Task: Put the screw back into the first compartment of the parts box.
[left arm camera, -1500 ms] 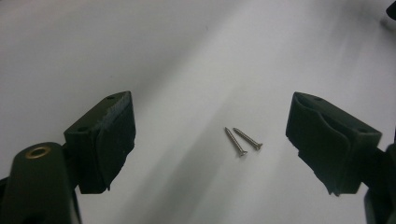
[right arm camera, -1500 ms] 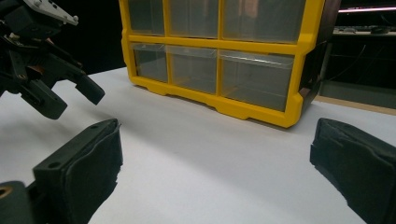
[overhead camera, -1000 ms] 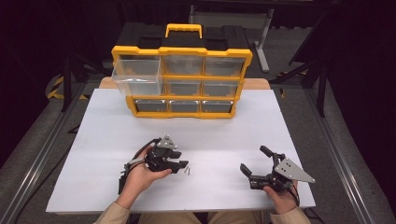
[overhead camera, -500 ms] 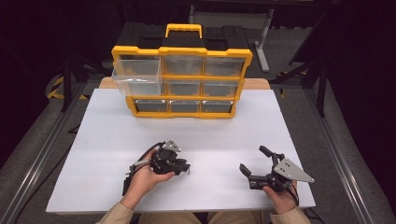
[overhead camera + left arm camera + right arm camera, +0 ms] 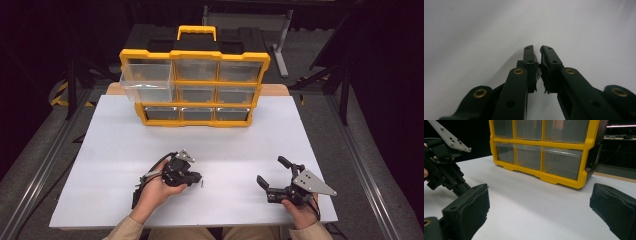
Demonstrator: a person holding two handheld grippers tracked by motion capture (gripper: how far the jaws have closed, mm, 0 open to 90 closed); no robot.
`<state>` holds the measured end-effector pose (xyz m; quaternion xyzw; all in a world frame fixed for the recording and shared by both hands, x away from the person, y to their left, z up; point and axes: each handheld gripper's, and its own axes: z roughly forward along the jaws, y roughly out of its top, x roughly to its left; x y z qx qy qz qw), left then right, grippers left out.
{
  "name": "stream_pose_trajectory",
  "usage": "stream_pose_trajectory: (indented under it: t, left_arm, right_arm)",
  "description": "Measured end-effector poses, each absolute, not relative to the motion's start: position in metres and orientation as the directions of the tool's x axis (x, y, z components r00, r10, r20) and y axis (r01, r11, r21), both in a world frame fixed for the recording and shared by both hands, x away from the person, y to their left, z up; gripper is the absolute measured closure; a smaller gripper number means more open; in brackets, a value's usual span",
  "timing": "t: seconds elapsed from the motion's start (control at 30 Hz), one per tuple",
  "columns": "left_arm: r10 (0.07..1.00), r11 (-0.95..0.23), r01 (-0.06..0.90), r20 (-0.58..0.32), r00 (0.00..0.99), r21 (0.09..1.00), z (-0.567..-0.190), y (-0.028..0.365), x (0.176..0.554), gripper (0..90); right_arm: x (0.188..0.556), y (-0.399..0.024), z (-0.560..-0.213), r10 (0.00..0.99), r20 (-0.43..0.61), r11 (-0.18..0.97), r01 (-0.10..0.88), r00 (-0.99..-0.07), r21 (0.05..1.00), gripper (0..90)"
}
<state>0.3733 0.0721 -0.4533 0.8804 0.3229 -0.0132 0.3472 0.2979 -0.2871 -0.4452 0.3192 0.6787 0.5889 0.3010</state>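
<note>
pinching what looks like a thin threaded metal screw (image 5: 538,68), left gripper (image 5: 537,50) just closed.

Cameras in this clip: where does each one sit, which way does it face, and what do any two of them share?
High view: above the person's side, looking forward and down on the white table; both forearms, left gripper and right gripper show.
Left gripper view: rides the left gripper, aimed down at bare table; its jaws, just closing, pinch a small screw.
Right gripper view: rides the right gripper, looking level across the table; jaws apart.
Shared: high and right gripper views both show the yellow organizer and the left gripper.
</note>
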Motion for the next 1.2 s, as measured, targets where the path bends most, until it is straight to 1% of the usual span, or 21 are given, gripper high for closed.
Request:
stream_pose_trajectory:
  t: [0.13, 0.3, 0.47, 0.6, 0.8, 0.93, 1.0, 1.2]
  left_arm:
    - [0.569, -0.561, 0.577, -0.230, 0.789, 0.593, -0.4527, 0.0702, 0.3717, 86.0]
    - [0.563, -0.581, 0.562, -0.208, 0.800, 0.589, -0.4520, 0.0681, 0.3728, 86.6]
    - [0.564, -0.584, 0.568, -0.212, 0.798, 0.580, -0.4514, 0.0672, 0.3736, 87.2]
    - [0.560, -0.601, 0.550, -0.186, 0.807, 0.580, -0.4505, 0.0657, 0.3722, 87.9]
    - [0.565, -0.611, 0.548, -0.170, 0.807, 0.571, -0.4486, 0.0635, 0.3715, 88.1]
    - [0.564, -0.599, 0.559, -0.193, 0.803, 0.573, -0.4486, 0.0657, 0.3736, 88.0]
    - [0.570, -0.587, 0.579, -0.219, 0.792, 0.566, -0.4487, 0.0666, 0.3738, 88.0]
    - [0.571, -0.590, 0.584, -0.224, 0.790, 0.557, -0.4465, 0.0698, 0.3759, 88.0]
  right_arm:
    - [0.2980, -0.2867, -0.4453, 0.786, -0.036, 0.104, 0.075, -0.617, 0.992, 2.9]
    - [0.2982, -0.2862, -0.4455, 0.785, -0.034, 0.102, 0.076, -0.618, 0.992, 2.9]
    - [0.2979, -0.2865, -0.4455, 0.787, -0.038, 0.106, 0.074, -0.615, 0.992, 2.9]
    - [0.2979, -0.2865, -0.4453, 0.787, -0.036, 0.104, 0.075, -0.615, 0.992, 2.9]
    - [0.2978, -0.2871, -0.4453, 0.788, -0.033, 0.101, 0.077, -0.615, 0.992, 2.9]
    - [0.2980, -0.2871, -0.4454, 0.789, -0.033, 0.102, 0.078, -0.614, 0.992, 2.9]
    - [0.2982, -0.2871, -0.4455, 0.787, -0.033, 0.102, 0.076, -0.616, 0.992, 2.9]
    - [0.2983, -0.2878, -0.4454, 0.787, -0.032, 0.100, 0.076, -0.616, 0.992, 2.9]
